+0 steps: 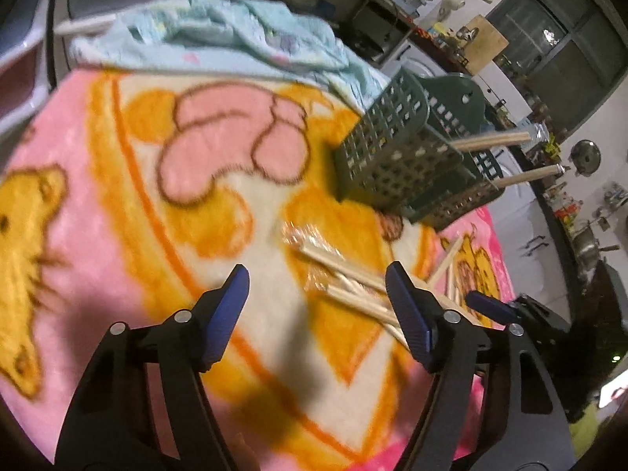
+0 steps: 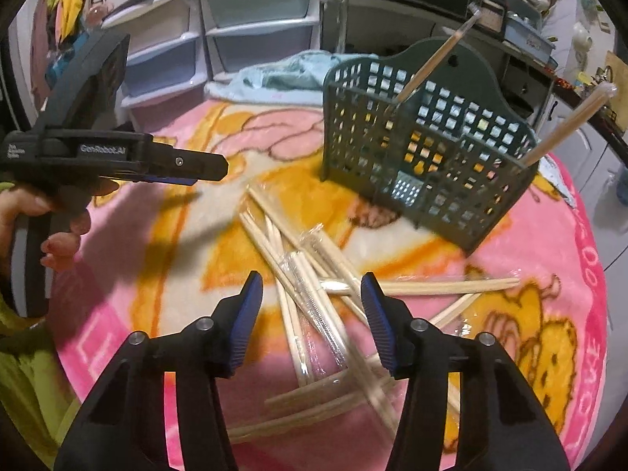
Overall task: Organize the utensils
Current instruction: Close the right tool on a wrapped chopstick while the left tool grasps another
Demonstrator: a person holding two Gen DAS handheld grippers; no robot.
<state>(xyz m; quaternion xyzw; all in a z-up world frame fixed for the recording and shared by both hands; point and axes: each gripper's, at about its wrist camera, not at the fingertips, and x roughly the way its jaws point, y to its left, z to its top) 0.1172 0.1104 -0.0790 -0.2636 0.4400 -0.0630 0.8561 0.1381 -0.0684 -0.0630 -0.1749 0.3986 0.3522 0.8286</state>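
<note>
A pile of wrapped wooden chopsticks (image 2: 314,274) lies on the pink and orange blanket (image 2: 129,259). A dark green perforated utensil basket (image 2: 424,157) stands behind the pile with two wrapped chopsticks (image 2: 431,62) sticking out of it. My right gripper (image 2: 312,294) is open and empty, its jaws spread just above the pile. My left gripper (image 1: 318,290) is open and empty, left of the pile (image 1: 349,282) and in front of the basket (image 1: 396,149). It shows at the left of the right wrist view (image 2: 208,167), held by a hand.
A crumpled light blue cloth (image 1: 219,27) lies at the blanket's far edge. Plastic drawer units (image 2: 219,31) stand behind the blanket. Shelves and a cluttered counter (image 1: 443,27) fill the background. More chopsticks (image 2: 447,286) lie to the right of the pile.
</note>
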